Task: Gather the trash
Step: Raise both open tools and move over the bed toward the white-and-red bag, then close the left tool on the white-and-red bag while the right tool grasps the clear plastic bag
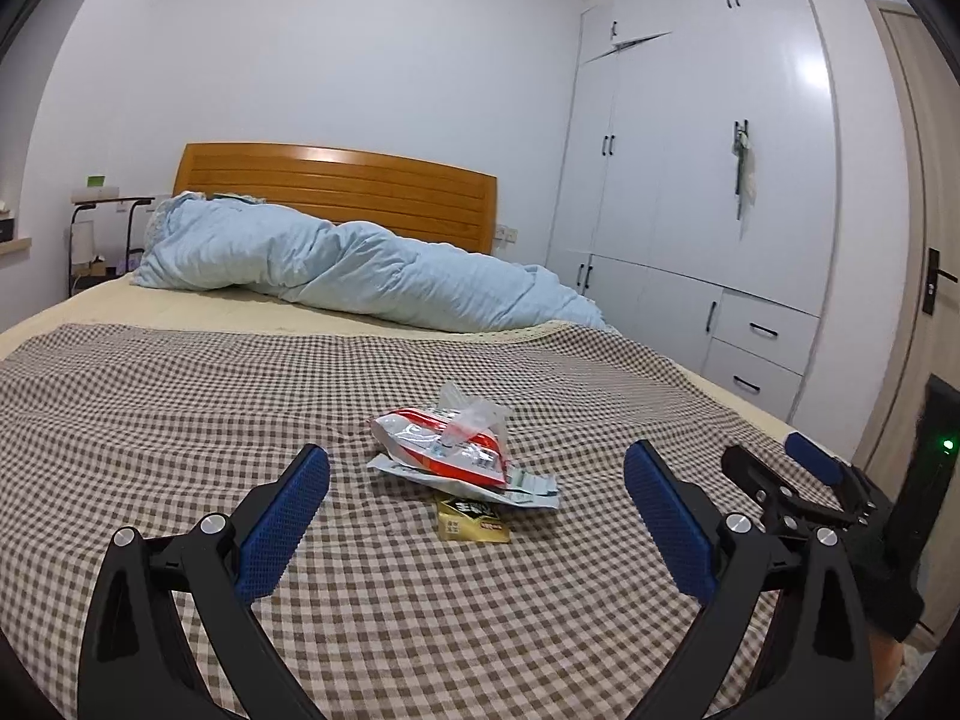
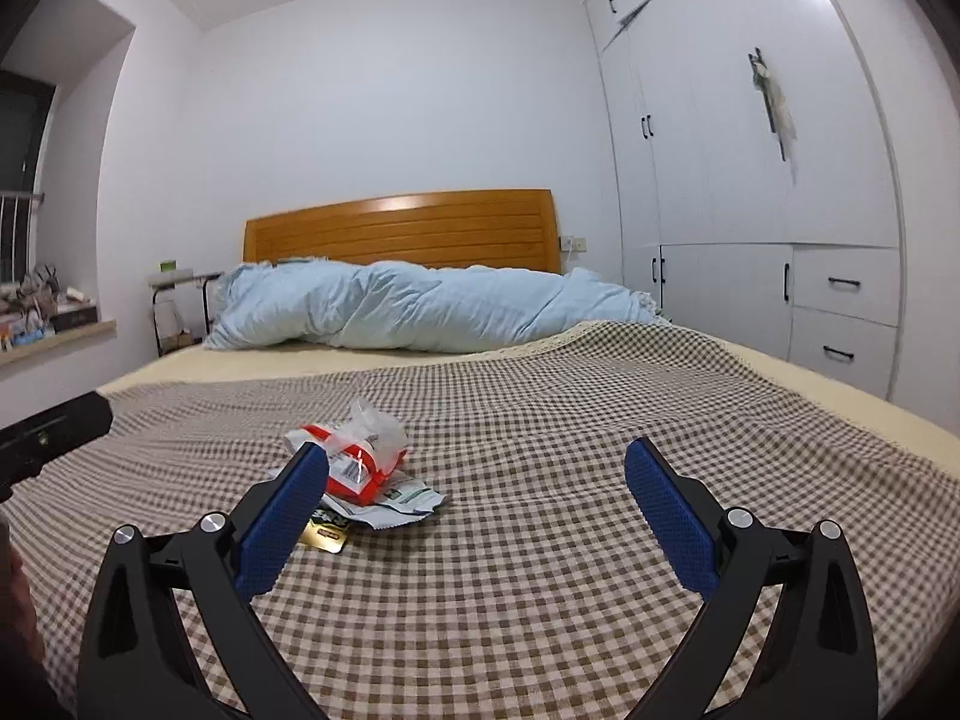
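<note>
A small heap of trash lies on the checked bedspread (image 1: 180, 396): a red and white wrapper (image 1: 444, 441) with clear plastic on top, a white and green packet (image 1: 528, 489) under it, and a gold sachet (image 1: 474, 522) nearest me. My left gripper (image 1: 477, 462) hovers open just short of the heap, nothing between its blue pads. In the right wrist view the red wrapper (image 2: 360, 468), white packet (image 2: 408, 498) and gold sachet (image 2: 327, 535) sit beside the left finger. My right gripper (image 2: 477, 462) is open and holds nothing; it also shows in the left wrist view as a gripper (image 1: 804, 462) at far right.
A rumpled light blue duvet (image 1: 336, 264) lies across the head of the bed before a wooden headboard (image 1: 336, 186). White wardrobes with drawers (image 1: 708, 192) line the right side. A door (image 1: 936, 276) stands at far right, a side table (image 1: 102, 210) at far left.
</note>
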Action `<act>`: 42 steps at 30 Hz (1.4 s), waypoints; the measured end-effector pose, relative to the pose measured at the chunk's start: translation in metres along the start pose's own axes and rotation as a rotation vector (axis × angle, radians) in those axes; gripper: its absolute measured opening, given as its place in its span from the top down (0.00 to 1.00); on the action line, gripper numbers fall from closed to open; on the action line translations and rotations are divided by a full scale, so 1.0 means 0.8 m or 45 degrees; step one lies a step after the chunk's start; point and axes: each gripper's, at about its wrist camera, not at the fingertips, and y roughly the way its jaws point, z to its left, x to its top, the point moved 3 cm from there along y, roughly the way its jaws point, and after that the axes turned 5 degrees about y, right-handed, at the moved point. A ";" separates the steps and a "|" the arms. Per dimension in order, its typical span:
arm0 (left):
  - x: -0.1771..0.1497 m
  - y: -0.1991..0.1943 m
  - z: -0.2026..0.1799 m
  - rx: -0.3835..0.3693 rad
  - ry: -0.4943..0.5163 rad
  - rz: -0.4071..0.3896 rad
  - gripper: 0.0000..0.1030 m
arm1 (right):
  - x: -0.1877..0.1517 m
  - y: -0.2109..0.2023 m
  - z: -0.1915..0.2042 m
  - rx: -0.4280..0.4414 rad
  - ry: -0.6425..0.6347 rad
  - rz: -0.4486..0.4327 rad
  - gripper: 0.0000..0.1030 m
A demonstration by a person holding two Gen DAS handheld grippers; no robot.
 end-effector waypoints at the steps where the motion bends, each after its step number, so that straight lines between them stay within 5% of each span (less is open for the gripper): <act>1: 0.001 0.003 0.003 0.001 -0.019 0.002 0.07 | 0.000 0.002 0.002 0.008 -0.009 0.006 0.08; 14: 0.004 0.057 0.045 0.046 -0.068 0.093 0.07 | -0.004 0.092 0.046 0.014 -0.234 0.124 0.08; 23: 0.026 0.131 0.091 0.082 -0.183 0.127 0.07 | 0.014 0.189 0.060 0.042 -0.078 0.197 0.08; 28: 0.033 0.160 0.112 0.180 -0.268 0.034 0.07 | 0.015 0.241 0.063 0.105 0.065 0.286 0.08; 32: 0.020 0.186 0.110 0.180 -0.170 0.048 0.07 | -0.001 0.279 0.080 0.162 0.089 0.354 0.10; 36: 0.010 0.203 0.108 0.150 -0.131 0.096 0.07 | -0.032 0.303 0.099 0.195 0.013 0.506 0.65; 38: 0.008 0.204 0.110 0.097 -0.169 0.099 0.07 | -0.029 0.293 0.095 0.226 0.035 0.476 0.88; 42: 0.003 0.203 0.111 0.074 -0.183 0.107 0.07 | -0.018 0.261 0.073 0.230 0.126 0.369 0.98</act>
